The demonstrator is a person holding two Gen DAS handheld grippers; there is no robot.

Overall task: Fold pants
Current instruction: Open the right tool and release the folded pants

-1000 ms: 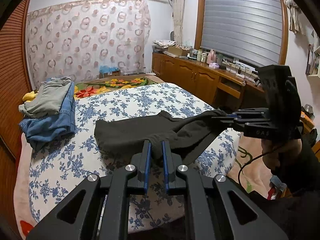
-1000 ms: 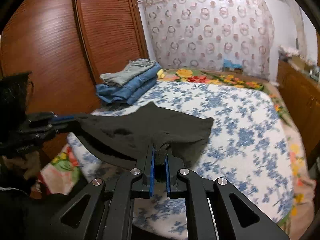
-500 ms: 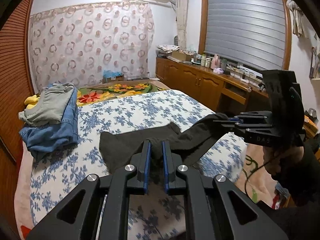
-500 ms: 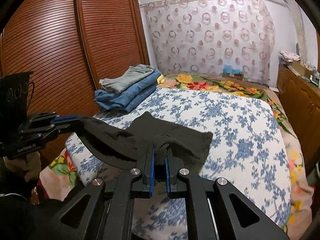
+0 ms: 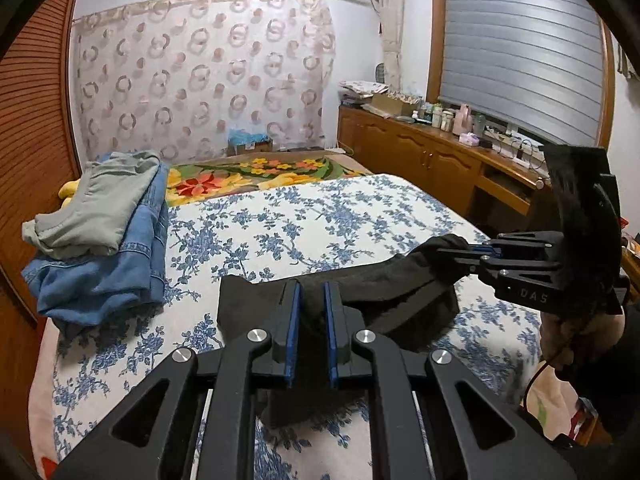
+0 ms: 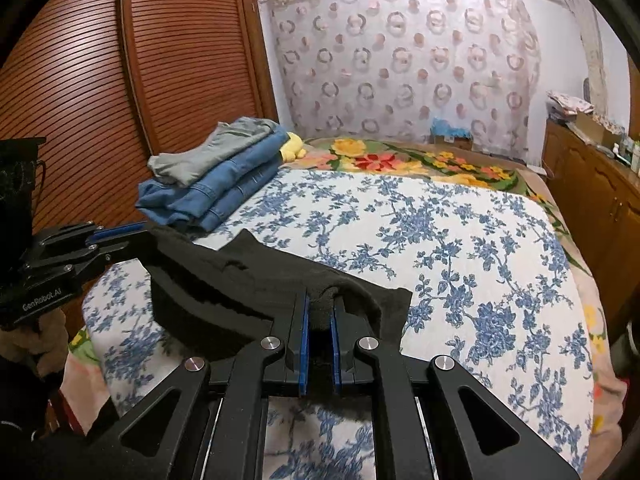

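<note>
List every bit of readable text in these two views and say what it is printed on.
"GenRobot.AI": side of the left gripper, seen from the right wrist.
"DAS": side of the right gripper, seen from the left wrist; possibly partial.
Labels on the bottles on the cabinet: too small to read.

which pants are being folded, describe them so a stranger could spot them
Find the bed with the blue-flowered cover. At its near edge lie the black pants. Unlike the folded pile by the wardrobe, they are gripped by both grippers.
</note>
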